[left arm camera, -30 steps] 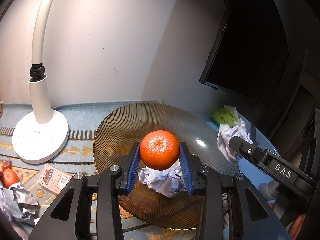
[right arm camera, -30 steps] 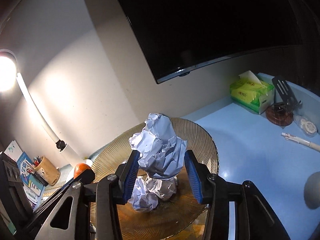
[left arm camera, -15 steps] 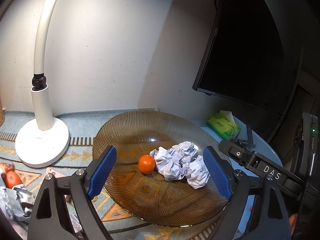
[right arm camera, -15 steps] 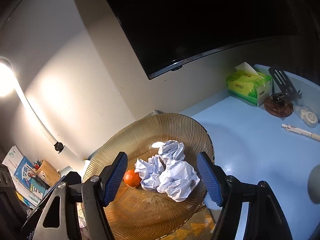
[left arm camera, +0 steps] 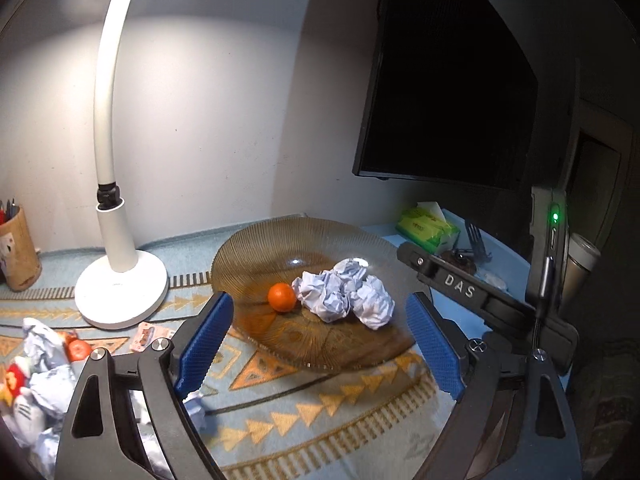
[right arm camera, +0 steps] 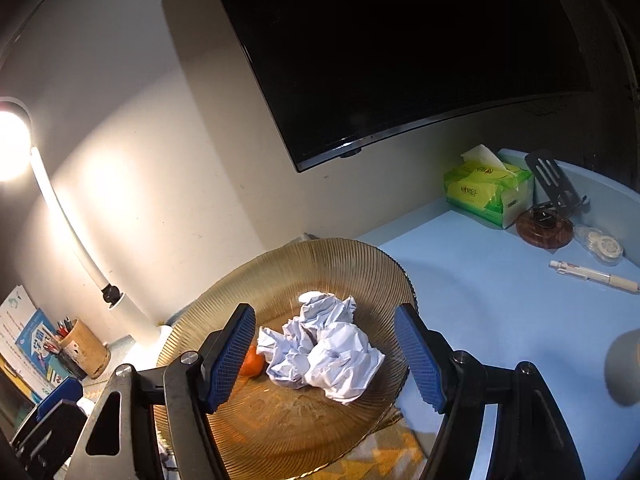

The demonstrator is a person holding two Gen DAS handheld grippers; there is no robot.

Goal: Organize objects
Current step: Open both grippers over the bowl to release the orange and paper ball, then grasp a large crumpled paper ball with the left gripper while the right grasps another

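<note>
Left wrist view: left gripper (left arm camera: 320, 344) tilts downward near the amber plate (left arm camera: 256, 240), fingers released, gripping nothing. Right gripper (right arm camera: 326, 356) likewise spread over the plate. Orange (left arm camera: 282, 297) touches crumpled paper balls (left arm camera: 344, 294) on the plate. Patterned mat (left arm camera: 320, 412) covers the desk's left; lamp (left arm camera: 120, 276) far left.

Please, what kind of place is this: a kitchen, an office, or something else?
Probably a home desk or study corner, not a kitchen. A dark monitor hangs at the wall, a white desk lamp stands lit, and a pen holder sits beside a tissue box.
</note>
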